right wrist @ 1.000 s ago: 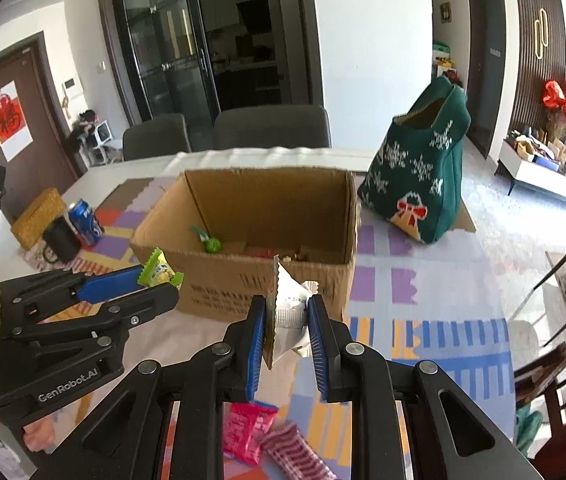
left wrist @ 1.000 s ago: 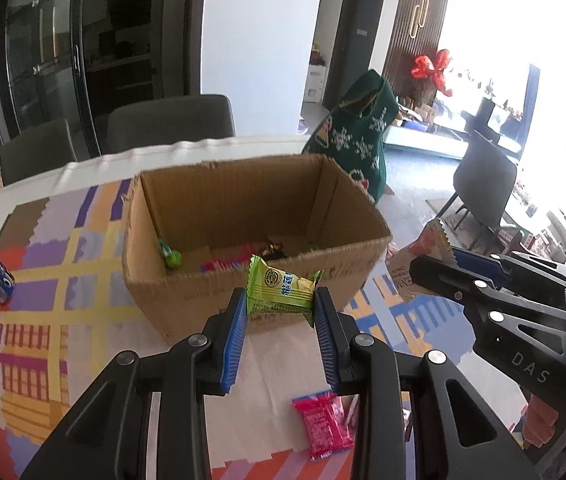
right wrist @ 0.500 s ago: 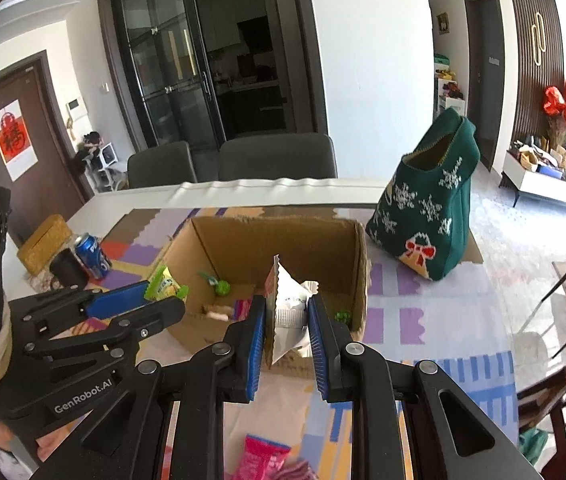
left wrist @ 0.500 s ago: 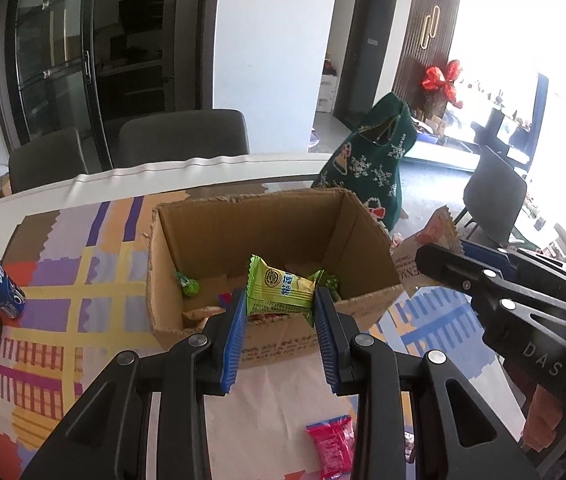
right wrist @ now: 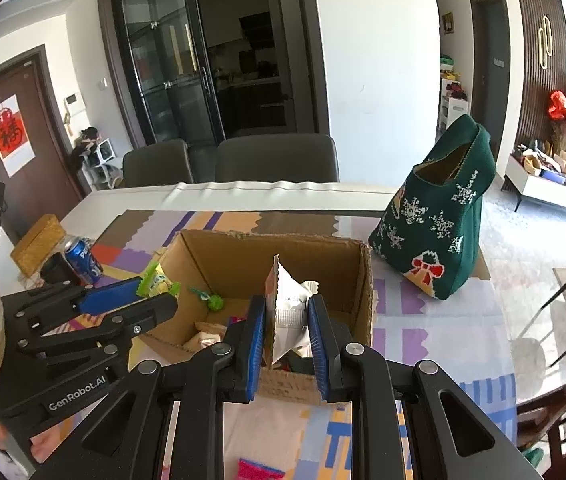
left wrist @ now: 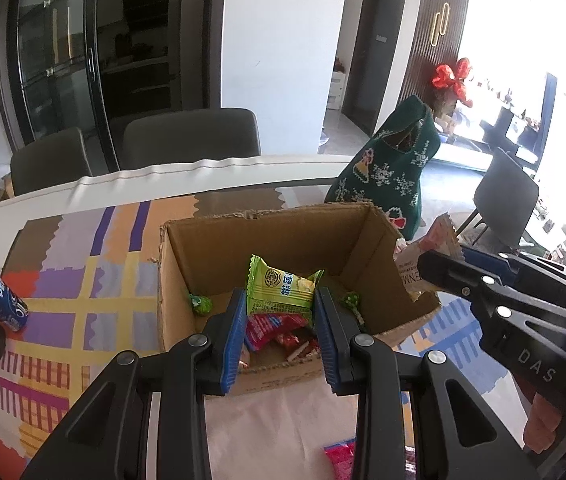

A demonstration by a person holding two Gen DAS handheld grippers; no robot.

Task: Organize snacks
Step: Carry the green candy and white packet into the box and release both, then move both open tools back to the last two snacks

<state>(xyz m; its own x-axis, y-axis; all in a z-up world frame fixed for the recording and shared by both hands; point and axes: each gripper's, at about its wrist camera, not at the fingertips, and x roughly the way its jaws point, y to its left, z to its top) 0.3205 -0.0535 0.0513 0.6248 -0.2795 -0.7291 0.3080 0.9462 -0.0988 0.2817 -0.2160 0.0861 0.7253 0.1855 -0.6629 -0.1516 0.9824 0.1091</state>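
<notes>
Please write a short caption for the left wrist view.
Left claw holds a green snack packet above the open cardboard box.

— What do we hold over the cardboard box (left wrist: 267, 236)?
— Our left tongs (left wrist: 279, 316) pinch a green snack packet (left wrist: 281, 292); our right tongs (left wrist: 441, 270) clamp a pale packet (left wrist: 431, 248).

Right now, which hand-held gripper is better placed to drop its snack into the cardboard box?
Marginally left: the left hand-held gripper holds its green packet over the cardboard box. The right hand-held gripper holds its white packet near the front wall.
</notes>
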